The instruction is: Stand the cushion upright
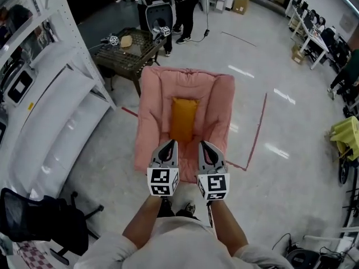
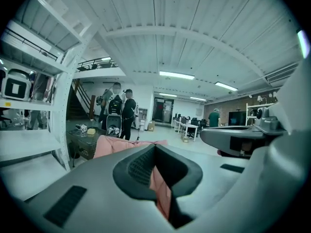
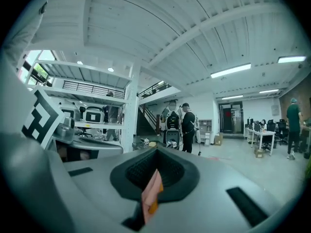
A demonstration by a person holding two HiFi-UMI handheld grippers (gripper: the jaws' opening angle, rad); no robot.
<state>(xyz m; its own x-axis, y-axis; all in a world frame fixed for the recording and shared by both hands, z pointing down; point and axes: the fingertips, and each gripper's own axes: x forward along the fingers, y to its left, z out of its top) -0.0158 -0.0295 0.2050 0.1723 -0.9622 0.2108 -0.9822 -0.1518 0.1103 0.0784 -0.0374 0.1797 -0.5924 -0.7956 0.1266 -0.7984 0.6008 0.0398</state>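
**Head view.** One cushion (image 1: 185,94): pink, quilted, with puffed side rolls and one orange panel down its middle. It spreads away from the person over the floor (image 1: 280,167), its far edge toward one dark tabletop (image 1: 120,58). Two claws grip its near edge, the left claw (image 1: 168,145) and the right claw (image 1: 206,147), side by side and flanking the orange panel. Two people (image 1: 168,4) stand beyond the tabletop.

**Left gripper view.** The jaws are pressed together on a fold of pink fabric. The rest of the cushion (image 2: 116,143) rises ahead.

**Right gripper view.** The jaws pinch a fold of the cushion (image 3: 152,192), pink with an orange strip. One shelf (image 3: 92,106) stands at left.
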